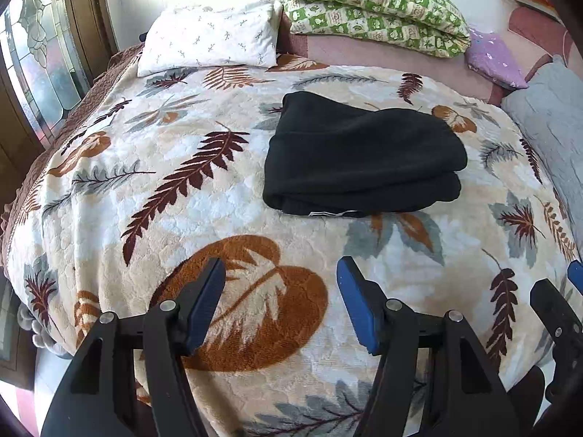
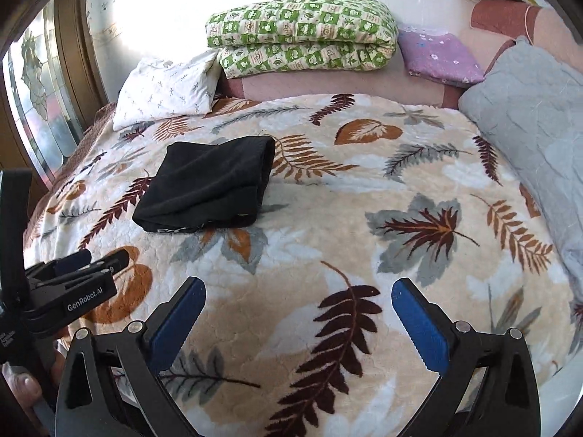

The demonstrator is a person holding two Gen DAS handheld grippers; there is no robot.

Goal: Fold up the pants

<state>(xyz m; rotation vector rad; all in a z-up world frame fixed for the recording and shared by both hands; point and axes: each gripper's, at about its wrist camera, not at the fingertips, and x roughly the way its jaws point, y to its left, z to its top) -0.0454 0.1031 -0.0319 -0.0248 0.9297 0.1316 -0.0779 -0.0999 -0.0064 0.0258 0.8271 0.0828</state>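
leaf-print blanket, white pillow, green checked quilt

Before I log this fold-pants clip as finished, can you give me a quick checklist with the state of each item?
1. Black pants folded into a compact stack: ok.
2. Pants lying fully on the leaf-print blanket, away from its edges: ok.
3. Left gripper open, nothing between its pads: ok.
4. Right gripper open wide and empty: ok.
5. Both grippers apart from the pants, no fabric caught: ok.
6. Fold edges lined up neatly: cannot tell; a pale label peeks out at the near edge, and the lower layers are hidden.
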